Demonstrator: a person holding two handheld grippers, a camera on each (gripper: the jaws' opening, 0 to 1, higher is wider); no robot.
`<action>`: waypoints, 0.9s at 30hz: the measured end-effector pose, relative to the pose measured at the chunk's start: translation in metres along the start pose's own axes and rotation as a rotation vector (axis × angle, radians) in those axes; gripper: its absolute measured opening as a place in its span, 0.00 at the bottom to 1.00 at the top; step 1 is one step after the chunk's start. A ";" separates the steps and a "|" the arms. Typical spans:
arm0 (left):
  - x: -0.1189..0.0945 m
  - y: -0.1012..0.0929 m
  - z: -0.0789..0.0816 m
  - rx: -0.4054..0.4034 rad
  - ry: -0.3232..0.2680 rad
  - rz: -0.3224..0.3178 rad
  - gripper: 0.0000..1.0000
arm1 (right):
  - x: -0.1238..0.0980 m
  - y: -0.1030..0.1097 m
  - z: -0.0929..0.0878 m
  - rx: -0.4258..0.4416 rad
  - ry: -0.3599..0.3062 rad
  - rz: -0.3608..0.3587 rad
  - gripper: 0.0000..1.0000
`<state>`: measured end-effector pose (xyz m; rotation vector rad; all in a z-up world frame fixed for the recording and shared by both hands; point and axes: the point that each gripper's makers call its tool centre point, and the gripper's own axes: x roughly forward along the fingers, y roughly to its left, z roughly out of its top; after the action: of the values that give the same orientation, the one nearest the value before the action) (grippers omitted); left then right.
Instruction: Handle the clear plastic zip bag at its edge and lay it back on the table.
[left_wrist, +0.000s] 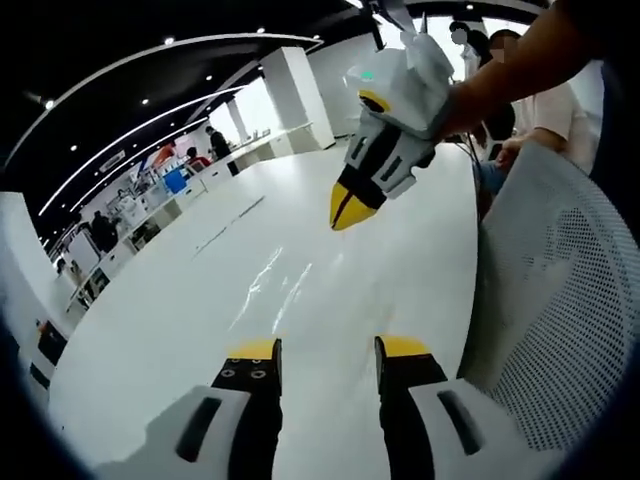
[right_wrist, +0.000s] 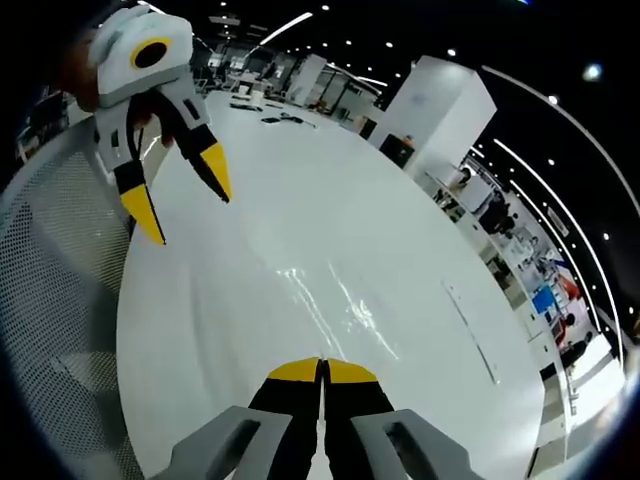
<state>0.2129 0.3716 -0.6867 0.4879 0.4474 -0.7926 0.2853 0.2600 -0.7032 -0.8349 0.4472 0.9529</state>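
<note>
The clear plastic zip bag (left_wrist: 283, 281) lies flat on the white table (left_wrist: 180, 320), showing mostly as glossy creases. In the left gripper view my left gripper (left_wrist: 327, 352) hovers just short of the bag, jaws open with nothing between them. My right gripper (left_wrist: 348, 208) hangs above the bag's far side, its yellow tips pressed together. In the right gripper view the bag (right_wrist: 335, 295) sits just beyond my right gripper (right_wrist: 322, 368), which is shut with nothing visible in it. My left gripper (right_wrist: 185, 205) is at upper left, jaws spread, above the table (right_wrist: 420, 200).
A white mesh chair back (left_wrist: 560, 300) stands against the table's near edge, also seen as the chair back (right_wrist: 55, 290). A person's arm (left_wrist: 520, 60) holds the right gripper. A thin strip (left_wrist: 230, 225) lies farther out on the table. Desks and people fill the background.
</note>
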 end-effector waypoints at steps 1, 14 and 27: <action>0.000 0.001 -0.001 -0.008 0.000 0.004 0.41 | 0.000 -0.001 0.000 0.003 0.003 -0.002 0.00; -0.004 0.006 -0.005 -0.073 0.003 0.035 0.50 | 0.008 -0.009 -0.007 0.042 0.033 -0.040 0.00; -0.009 0.011 -0.013 -0.083 0.021 0.042 0.49 | 0.018 -0.019 -0.010 0.103 0.068 -0.081 0.00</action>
<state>0.2131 0.3903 -0.6895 0.4277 0.4859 -0.7266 0.3104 0.2560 -0.7130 -0.7880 0.5137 0.8219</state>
